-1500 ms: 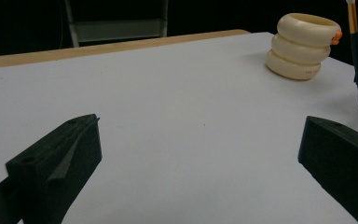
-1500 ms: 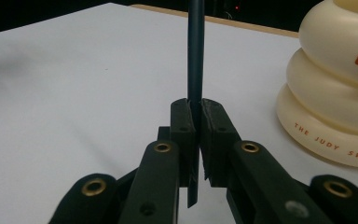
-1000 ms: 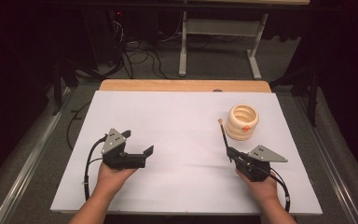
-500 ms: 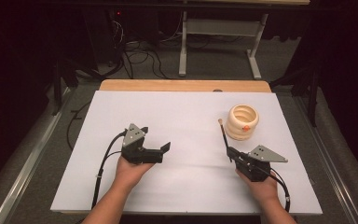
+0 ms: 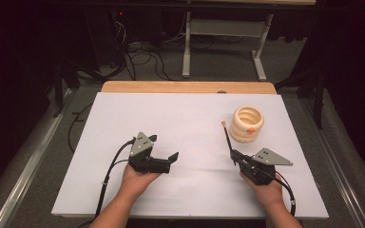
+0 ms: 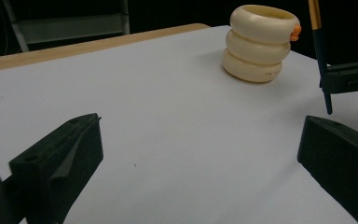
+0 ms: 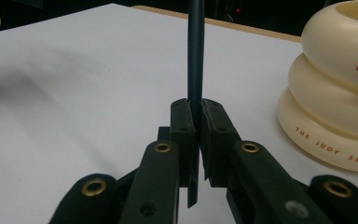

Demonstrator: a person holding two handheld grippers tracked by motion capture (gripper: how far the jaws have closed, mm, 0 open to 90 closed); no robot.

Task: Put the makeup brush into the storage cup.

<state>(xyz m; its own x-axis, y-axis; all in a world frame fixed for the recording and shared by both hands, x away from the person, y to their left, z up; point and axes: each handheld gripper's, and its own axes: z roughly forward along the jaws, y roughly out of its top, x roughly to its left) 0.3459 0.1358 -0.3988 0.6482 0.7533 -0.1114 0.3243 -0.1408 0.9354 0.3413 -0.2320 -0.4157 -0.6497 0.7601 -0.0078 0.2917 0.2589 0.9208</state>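
Observation:
A cream ribbed ring-shaped holder (image 5: 247,124) (image 6: 260,42) (image 7: 335,93) with a small orange mark stands at the table's right rear. My right gripper (image 5: 235,156) (image 7: 195,109) is shut on a thin dark stick (image 5: 227,138) (image 7: 196,46) with a pale tip. The stick stands nearly upright, just left of the holder and apart from it. The left gripper view shows that stick (image 6: 319,46) and the right gripper (image 6: 349,77) at its right edge. My left gripper (image 5: 164,148) (image 6: 200,130) hovers left of centre, open wide with nothing between its jaws, facing the holder.
A white sheet (image 5: 185,118) covers the table, with a wooden edge (image 5: 185,87) at the back. Behind the table are dark floor, cables (image 5: 138,52) and a metal stand (image 5: 218,28). Each gripper's cable trails toward the near edge.
My left gripper has moved right toward the table's middle and sunk slightly, still open. The right gripper and its stick have kept still.

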